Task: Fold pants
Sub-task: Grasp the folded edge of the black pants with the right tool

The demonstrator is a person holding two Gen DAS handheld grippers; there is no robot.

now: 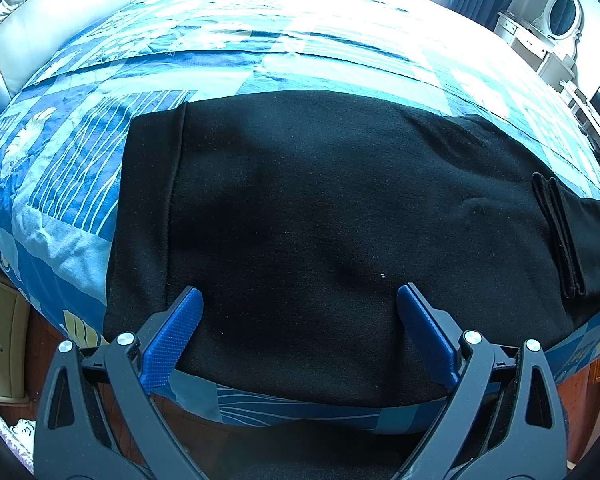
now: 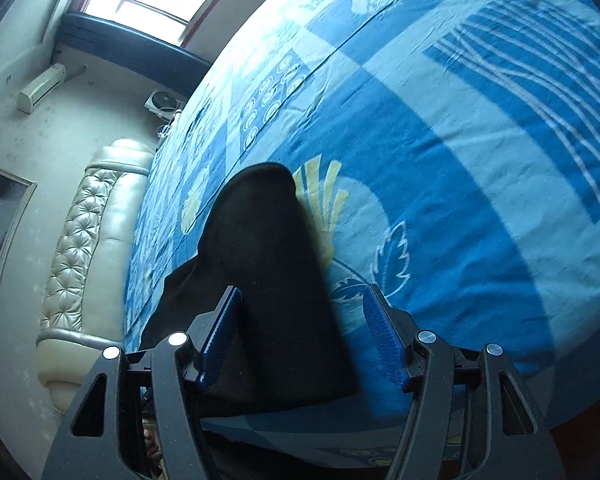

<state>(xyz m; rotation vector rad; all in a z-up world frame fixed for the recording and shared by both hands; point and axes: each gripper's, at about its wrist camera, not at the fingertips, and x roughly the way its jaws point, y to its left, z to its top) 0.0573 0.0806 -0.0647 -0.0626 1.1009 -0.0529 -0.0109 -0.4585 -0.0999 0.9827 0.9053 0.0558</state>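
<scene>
While unlabelled, black pants (image 1: 320, 220) cover patterned bedspread (image 1: 80, 184).

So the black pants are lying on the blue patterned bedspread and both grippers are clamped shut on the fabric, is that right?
Not quite. The black pants do lie on the blue patterned bedspread, but neither gripper is clamped. The left wrist view shows the left gripper with its jaws wide apart above the cloth, and the right wrist view shows the right gripper open too.

No readable text from my left or right view, no label on the black pants (image 1: 320, 220), no brand or number on the patterned bedspread (image 2: 460, 160)
</scene>
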